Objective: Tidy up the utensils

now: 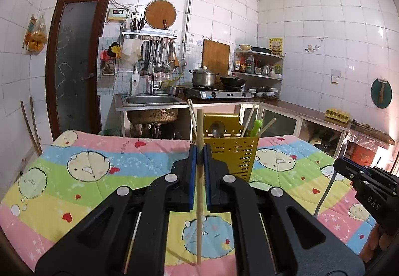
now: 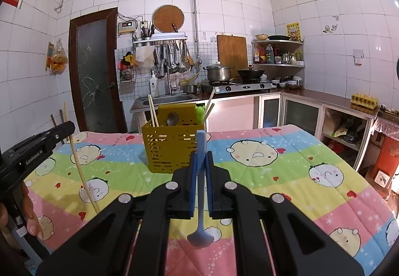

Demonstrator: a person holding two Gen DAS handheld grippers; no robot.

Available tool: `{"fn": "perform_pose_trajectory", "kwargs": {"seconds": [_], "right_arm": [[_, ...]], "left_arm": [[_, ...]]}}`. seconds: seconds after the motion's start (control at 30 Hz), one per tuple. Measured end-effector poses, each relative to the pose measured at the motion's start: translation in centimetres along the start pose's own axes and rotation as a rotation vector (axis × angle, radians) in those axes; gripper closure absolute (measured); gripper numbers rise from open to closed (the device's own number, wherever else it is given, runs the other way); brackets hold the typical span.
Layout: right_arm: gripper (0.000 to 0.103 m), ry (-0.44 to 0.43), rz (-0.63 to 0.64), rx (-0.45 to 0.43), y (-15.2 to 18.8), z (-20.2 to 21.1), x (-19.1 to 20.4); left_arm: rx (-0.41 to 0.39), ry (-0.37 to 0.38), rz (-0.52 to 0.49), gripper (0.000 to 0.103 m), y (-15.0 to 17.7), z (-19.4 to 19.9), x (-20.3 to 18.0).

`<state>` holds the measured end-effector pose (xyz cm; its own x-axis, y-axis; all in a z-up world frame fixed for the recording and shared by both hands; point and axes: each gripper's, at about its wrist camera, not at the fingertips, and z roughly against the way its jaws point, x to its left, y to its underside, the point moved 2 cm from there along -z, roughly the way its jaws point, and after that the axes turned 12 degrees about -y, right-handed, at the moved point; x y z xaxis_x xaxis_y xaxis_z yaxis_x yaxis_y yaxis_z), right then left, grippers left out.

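A yellow perforated utensil holder [image 1: 234, 151] [image 2: 172, 149] stands on the cartoon-print quilt [image 1: 99, 176] [image 2: 274, 171], holding chopsticks, a metal spoon [image 2: 172, 118] and a green utensil [image 1: 256, 126]. My left gripper [image 1: 200, 151] is shut on a wooden chopstick [image 1: 199, 213], held upright just in front of the holder. My right gripper [image 2: 201, 155] is shut on a blue spoon [image 2: 200, 236], bowl end hanging down, handle up, near the holder's right side. Each gripper shows at the edge of the other's view: right gripper [image 1: 341, 166], left gripper [image 2: 66, 127] with its chopstick [image 2: 79, 164].
Behind the quilted table are a steel sink [image 1: 152, 101], a gas stove with a pot [image 1: 203, 76] and a wok [image 1: 233, 80], corner shelves with bottles, and a counter with an egg carton [image 1: 336, 115]. A dark door [image 1: 74, 64] is at the left.
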<state>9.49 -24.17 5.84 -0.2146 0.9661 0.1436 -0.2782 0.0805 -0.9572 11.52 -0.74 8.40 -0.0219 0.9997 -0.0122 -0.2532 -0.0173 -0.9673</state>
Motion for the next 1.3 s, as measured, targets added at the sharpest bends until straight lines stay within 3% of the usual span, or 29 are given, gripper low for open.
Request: {"fn": "perform_pose_trajectory", "kwargs": {"seconds": [0.23, 0.47, 0.67, 0.9, 1.03, 1.3], "right_arm": [[0.096, 0.007, 0.042, -0.018, -2.5, -1.1, 0.5], [0.096, -0.014, 0.07, -0.046, -7.3, -4.0, 0.6], [0.096, -0.041, 0.059, -0.082, -11.9, -7.3, 0.6], [0.096, -0.068, 0.057, -0.103, -16.8, -12.4, 0.9], [0.096, -0.079, 0.055, -0.053, -16.7, -16.2, 0.8], [0.096, -0.051, 0.039, 0.072, -12.5, -21.7, -0.8]], "left_arm": [[-0.031, -0.019, -0.018, 0.098, -2.5, -1.1, -0.6], [-0.097, -0.003, -0.011, 0.098, -7.4, -3.0, -1.7], [-0.126, -0.001, -0.001, 0.098, -11.7, -7.0, -3.2], [-0.105, 0.005, 0.087, 0.098, -15.9, -13.0, -3.9], [-0.082, -0.001, 0.081, 0.098, -15.5, -16.2, -4.9], [-0.009, -0.016, 0.043, 0.098, -10.6, -21.8, -5.5]]}}
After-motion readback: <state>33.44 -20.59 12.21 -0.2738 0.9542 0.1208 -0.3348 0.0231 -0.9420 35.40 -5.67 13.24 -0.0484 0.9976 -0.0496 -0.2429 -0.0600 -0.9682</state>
